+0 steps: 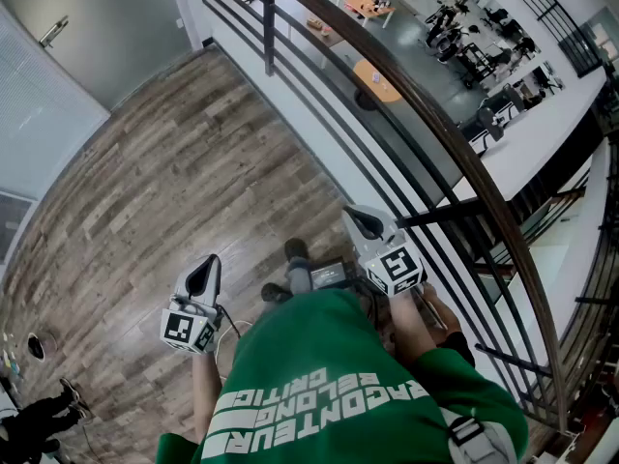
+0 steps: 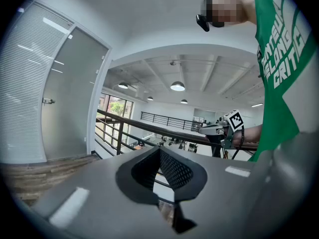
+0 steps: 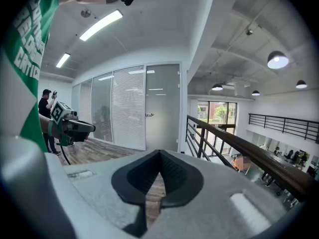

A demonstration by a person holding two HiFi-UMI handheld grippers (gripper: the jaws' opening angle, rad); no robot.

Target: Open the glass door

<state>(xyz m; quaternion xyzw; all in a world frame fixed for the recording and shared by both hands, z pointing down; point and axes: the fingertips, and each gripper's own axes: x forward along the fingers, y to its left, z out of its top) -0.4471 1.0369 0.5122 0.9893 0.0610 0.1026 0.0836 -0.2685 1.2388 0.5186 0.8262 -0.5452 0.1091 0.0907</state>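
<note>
The frosted glass door [image 1: 116, 17] stands shut at the far end of the wooden walkway, with a metal handle [image 1: 53, 32] on its left side. It also shows in the left gripper view, door [image 2: 70, 103] and handle [image 2: 48, 101], and in the right gripper view as the door [image 3: 162, 108]. My left gripper [image 1: 206, 262] and right gripper [image 1: 360, 213] are held in front of my body, both far from the door. Each has its jaws shut on nothing, as the left gripper [image 2: 160, 151] and right gripper [image 3: 160, 156] show close up.
A dark railing [image 1: 406, 114] runs along the right of the walkway, with a lower floor of tables beyond it. A glass wall with blinds [image 1: 29, 114] lines the left. A person in black [image 1: 39, 414] stands at the lower left.
</note>
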